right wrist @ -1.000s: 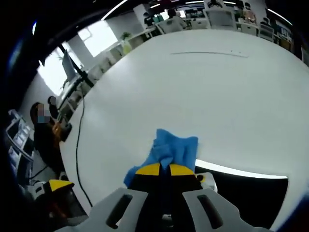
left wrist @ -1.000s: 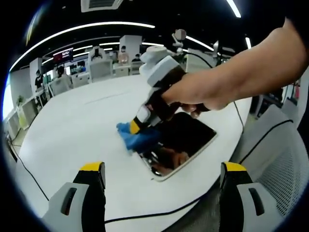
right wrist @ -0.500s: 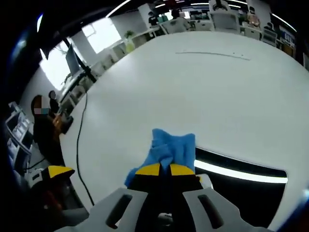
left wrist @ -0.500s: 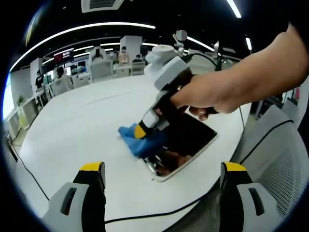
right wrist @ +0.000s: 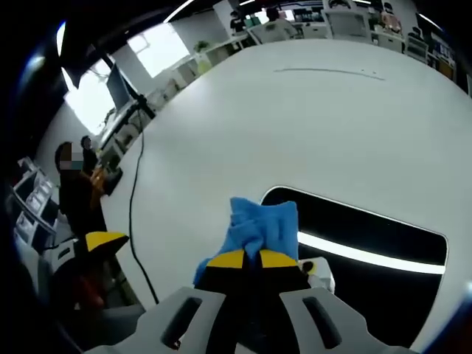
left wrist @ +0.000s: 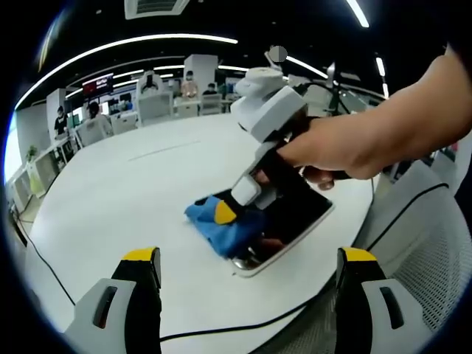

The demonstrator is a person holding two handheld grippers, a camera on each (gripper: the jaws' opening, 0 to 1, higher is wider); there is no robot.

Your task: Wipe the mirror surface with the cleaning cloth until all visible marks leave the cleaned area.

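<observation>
In the left gripper view, part of the mirror was covered by the blue cloth and by the right gripper pressed onto it, so any marks beneath could not be judged. The person's arm was cut off by the picture's edge. The left gripper's fingers were seen only at their tips, the rest being cut off below.

In the right gripper view, the mirror's near edge was hidden behind the cloth and the fingers. The people at the far desks were too small to make out.
</observation>
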